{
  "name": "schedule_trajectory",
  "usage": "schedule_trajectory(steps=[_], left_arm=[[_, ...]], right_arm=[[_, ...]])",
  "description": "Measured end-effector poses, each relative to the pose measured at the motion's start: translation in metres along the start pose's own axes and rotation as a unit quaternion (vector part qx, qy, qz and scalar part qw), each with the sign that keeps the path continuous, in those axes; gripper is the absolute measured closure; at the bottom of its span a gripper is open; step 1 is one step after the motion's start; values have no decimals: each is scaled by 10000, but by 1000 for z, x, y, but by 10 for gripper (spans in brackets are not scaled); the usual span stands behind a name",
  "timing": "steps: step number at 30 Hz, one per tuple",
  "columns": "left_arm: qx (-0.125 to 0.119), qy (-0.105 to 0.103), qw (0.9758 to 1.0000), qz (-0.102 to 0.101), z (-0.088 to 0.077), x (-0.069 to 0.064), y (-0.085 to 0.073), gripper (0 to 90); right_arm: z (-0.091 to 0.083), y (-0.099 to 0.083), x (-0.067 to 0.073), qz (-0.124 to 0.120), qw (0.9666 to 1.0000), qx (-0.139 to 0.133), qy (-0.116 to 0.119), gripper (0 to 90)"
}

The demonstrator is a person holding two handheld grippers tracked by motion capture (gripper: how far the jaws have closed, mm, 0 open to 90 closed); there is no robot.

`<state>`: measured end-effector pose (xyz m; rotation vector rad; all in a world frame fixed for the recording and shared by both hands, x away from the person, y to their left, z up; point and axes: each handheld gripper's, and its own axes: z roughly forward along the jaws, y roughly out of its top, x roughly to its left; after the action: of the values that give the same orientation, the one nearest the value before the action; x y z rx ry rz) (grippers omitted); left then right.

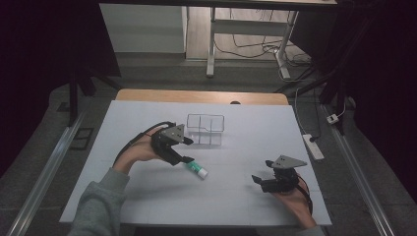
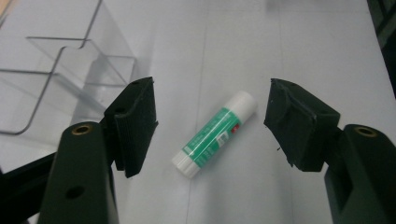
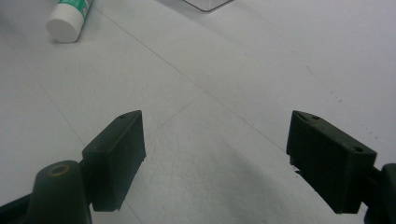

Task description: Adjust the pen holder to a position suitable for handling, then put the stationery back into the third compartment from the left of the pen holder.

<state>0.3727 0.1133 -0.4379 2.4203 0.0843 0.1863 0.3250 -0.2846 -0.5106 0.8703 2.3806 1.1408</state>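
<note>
1. Counter: white-covered top, centre of the high view; carries every item below.
2. Clear acrylic organiser: upright, compartmented, upper centre of the high view; empty as far as can be seen.
3. Left tool: left of centre in the high view, jaws wide, nothing pressed between them.
4. Right tool: lower right of the high view, jaws wide, empty, well apart from the stick.
5. Glue stick: green-and-white, lying flat on the counter just below-right of the left tool, the nearer one; long axis runs upper left to lower right in the high view.
6. View note: the left gripper view sets the glue stick diagonally between the jaws, untouched; the right gripper view catches its white end at upper left.
</note>
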Motion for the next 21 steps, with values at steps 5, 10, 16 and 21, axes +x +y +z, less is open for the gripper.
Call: schedule_trajectory(steps=[5,10,16,21], left_arm=[[61,-108,9998,131,6,-3,3,339],[219,-246,9991,268,15,-5,4,341],[405,-355,9974,476,24,-9,7,339],[664,-406,9943,733,28,-9,13,340]], right_arm=[[-1,0,0,23,10000,-3,-14,185],[0,0,0,8,10000,5,-5,186],[-3,0,0,47,10000,-56,-38,186],[-3,1,-1,32,9999,-106,24,187]])
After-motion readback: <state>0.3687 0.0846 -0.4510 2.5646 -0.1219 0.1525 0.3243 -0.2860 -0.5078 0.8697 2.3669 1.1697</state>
